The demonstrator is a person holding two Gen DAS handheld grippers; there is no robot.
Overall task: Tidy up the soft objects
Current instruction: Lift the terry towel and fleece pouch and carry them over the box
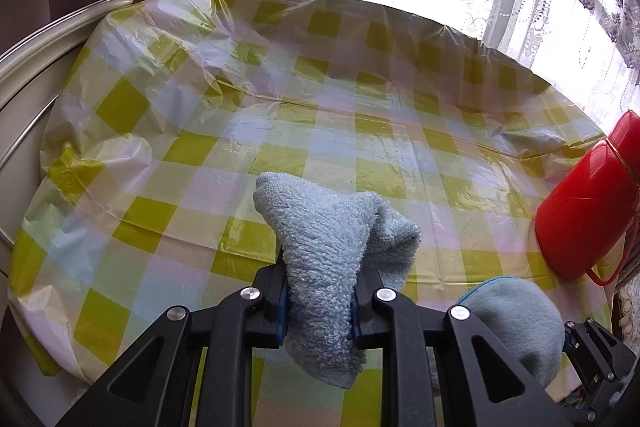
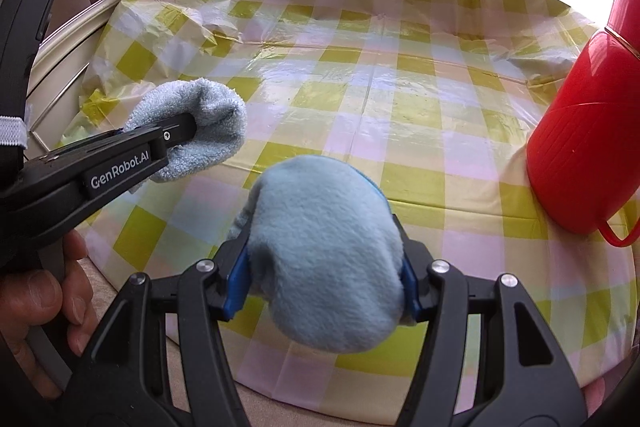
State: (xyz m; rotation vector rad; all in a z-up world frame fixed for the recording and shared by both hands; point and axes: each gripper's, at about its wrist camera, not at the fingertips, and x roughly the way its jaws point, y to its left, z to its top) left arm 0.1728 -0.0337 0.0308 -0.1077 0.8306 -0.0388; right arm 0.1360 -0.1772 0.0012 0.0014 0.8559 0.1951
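We see the left claw [image 1: 320, 301] clamped on a light-blue towel [image 1: 328, 247], which is bunched between its pads and held above the checked desk [image 1: 280, 131]. The right claw [image 2: 322, 277] grips a soft blue pouch [image 2: 324, 251] at a medium width, pads pressing both sides, also above the desk. A red jug [image 2: 580, 131] stands at the desk's right edge.
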